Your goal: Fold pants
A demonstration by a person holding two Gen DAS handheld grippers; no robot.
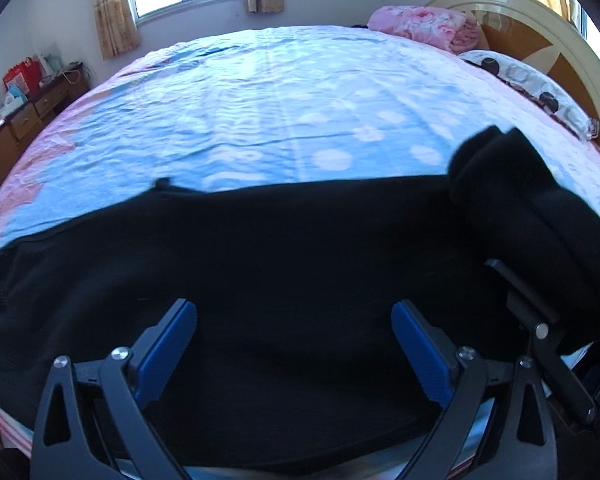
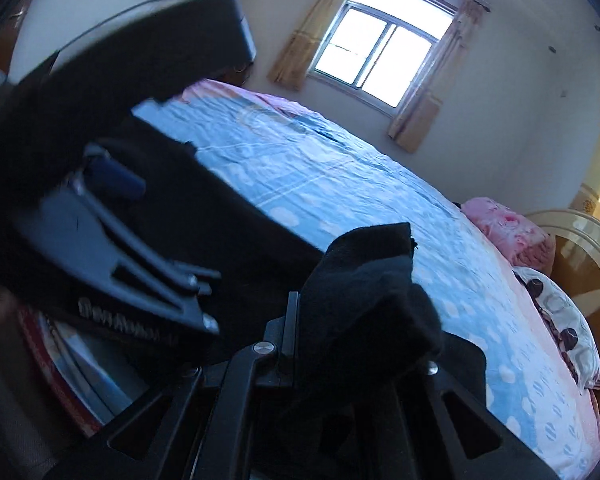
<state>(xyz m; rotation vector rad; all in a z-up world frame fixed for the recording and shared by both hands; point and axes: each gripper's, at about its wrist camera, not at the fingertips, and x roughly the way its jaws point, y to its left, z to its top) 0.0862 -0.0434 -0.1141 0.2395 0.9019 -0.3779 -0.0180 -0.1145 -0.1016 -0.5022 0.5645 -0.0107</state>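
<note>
Black pants [image 1: 260, 264] lie across the near edge of the bed. My left gripper [image 1: 298, 344] hovers just over them, open, with its blue pads [image 1: 180, 340] wide apart and nothing between them. At the right, my right gripper [image 1: 500, 266] is shut on a bunched end of the pants [image 1: 496, 184] and holds it lifted off the sheet. In the right wrist view that bunched end of the pants [image 2: 364, 280] covers the right gripper [image 2: 340, 340] and hides its fingertips. The left gripper's blue pad [image 2: 116, 180] shows at the left, over the black cloth.
The bed [image 1: 280, 112] has a blue sheet with white spots and a pink border. A pink blanket [image 1: 424, 26] and a spotted pillow [image 1: 532, 84] lie by the headboard [image 1: 540, 36] at the right. A wooden dresser [image 1: 32, 112] stands at the far left.
</note>
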